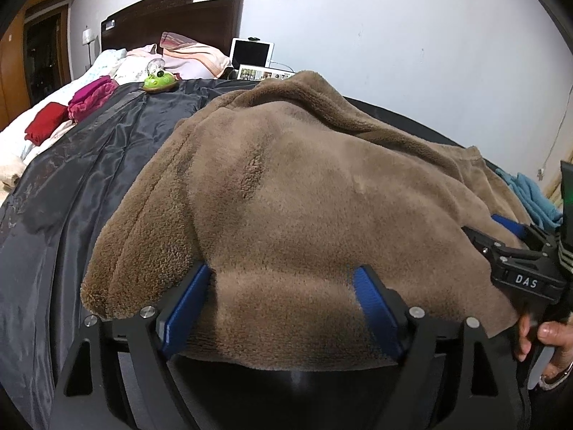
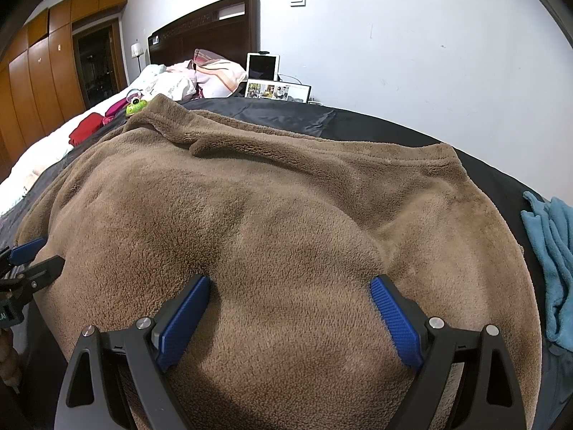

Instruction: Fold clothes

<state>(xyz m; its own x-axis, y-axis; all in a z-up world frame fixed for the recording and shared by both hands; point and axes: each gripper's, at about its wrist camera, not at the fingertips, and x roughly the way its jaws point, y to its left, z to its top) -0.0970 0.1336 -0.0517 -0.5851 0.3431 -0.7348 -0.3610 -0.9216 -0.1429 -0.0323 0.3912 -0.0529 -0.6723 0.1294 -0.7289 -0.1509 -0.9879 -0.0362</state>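
Observation:
A brown fleece garment (image 1: 286,186) lies spread on the dark sheet of a bed; it also fills the right wrist view (image 2: 286,215). My left gripper (image 1: 284,272) is open, its blue pads wide apart over the garment's near edge. My right gripper (image 2: 290,283) is open too, its pads resting on the fleece near its near edge. The right gripper also shows in the left wrist view (image 1: 515,229) at the garment's right side, and the left gripper shows in the right wrist view (image 2: 28,254) at the left side.
A dark sheet (image 1: 89,165) covers the bed. Folded red (image 1: 44,122) and pink (image 1: 91,98) clothes and a green toy (image 1: 159,80) lie toward the headboard (image 1: 172,10). A teal cloth (image 2: 551,251) lies to the right. A tablet (image 2: 263,66) stands by the wall.

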